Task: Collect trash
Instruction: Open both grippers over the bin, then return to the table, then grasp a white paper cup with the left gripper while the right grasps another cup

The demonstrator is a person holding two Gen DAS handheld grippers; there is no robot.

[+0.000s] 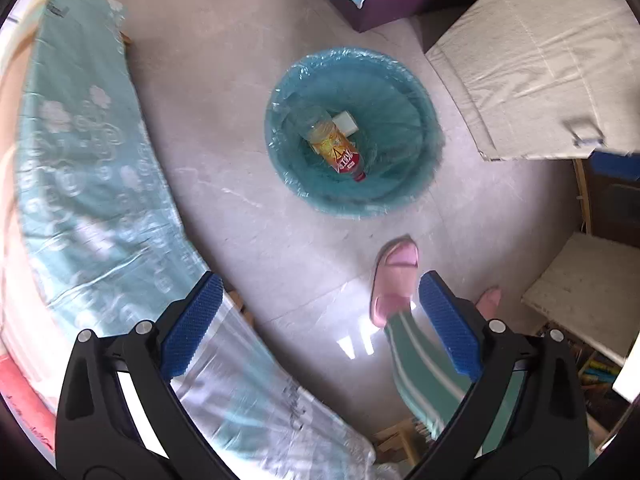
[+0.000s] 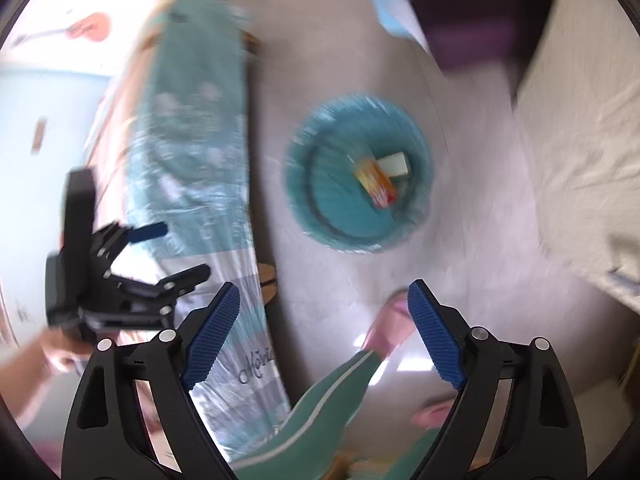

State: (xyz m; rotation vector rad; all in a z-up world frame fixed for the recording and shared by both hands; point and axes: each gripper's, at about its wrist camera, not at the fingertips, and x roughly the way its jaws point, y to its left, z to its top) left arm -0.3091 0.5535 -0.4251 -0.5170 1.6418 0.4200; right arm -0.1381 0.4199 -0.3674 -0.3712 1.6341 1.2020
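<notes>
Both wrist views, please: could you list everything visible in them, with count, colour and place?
Trash bin: one, teal with a clear liner, on the floor mid-frame.
Bottle: one, clear with a yellow-red label, lying inside the bin.
White block: one, in the bin beside the bottle.
Table cover: one, teal with a white pattern, along the left.
Cream sheet: one, upper right.
Purple box: one, top, a light-blue cloth over it.
Floor: grey.
Slipper: one seen whole, pink, on the person's foot below the bin.
Trouser leg: green, pale stripes.
Left tool: black, blue pads, open, empty.
Right tool: same, open, empty.
</notes>
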